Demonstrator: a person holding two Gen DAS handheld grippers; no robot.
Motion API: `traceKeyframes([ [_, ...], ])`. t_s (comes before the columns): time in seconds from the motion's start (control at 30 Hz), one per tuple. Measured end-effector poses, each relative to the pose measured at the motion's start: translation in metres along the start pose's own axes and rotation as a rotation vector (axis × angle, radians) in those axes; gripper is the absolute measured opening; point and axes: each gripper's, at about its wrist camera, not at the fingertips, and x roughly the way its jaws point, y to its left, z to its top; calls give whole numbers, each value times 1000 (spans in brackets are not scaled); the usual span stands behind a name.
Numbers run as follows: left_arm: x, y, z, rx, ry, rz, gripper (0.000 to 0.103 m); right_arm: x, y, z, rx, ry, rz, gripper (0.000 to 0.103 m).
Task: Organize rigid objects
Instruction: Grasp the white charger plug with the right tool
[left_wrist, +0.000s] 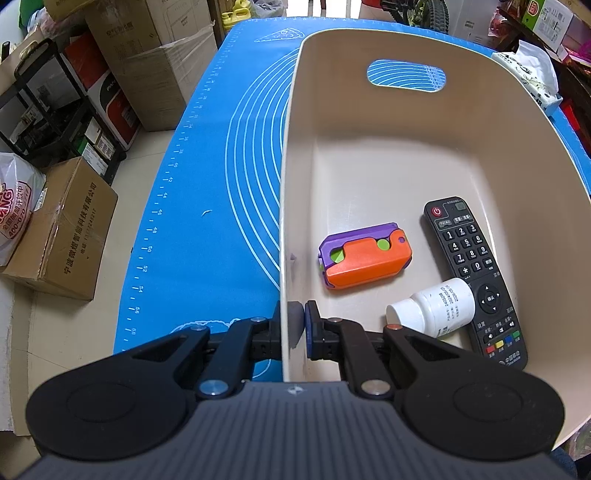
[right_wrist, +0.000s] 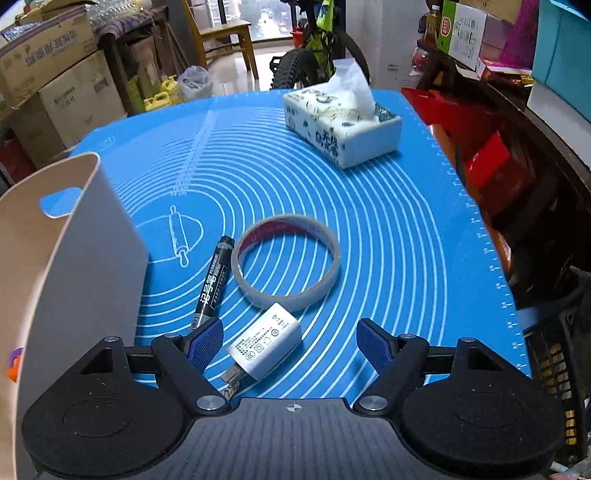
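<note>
The left gripper (left_wrist: 293, 314) is clamping the bin (left_wrist: 369, 155) wall; the right gripper (right_wrist: 290, 345), jaws apart, is straddling the light, stiff charger (right_wrist: 264, 343); grip its 2 flat sides.

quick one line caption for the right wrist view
Open right gripper above a white charger, beside a black marker and tape ring on the blue mat.

We are seeing the beige bin (left_wrist: 369, 155) holding a remote (left_wrist: 474, 273), a white bottle (left_wrist: 436, 308) on its side and an orange-purple toy (left_wrist: 364, 254). A marker (right_wrist: 214, 282), tape ring (right_wrist: 288, 260) and charger (right_wrist: 266, 341) are lying on the mat beside it.
</note>
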Motion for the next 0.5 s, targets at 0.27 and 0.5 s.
traceKeyframes([
  [0.27,-2,-3,1,2,4,10,12,18,8,0,5,36,-19,70],
  [0.5,-3,-3,1,1,4,11,12,20,9,-1,-2,41,-6,46],
])
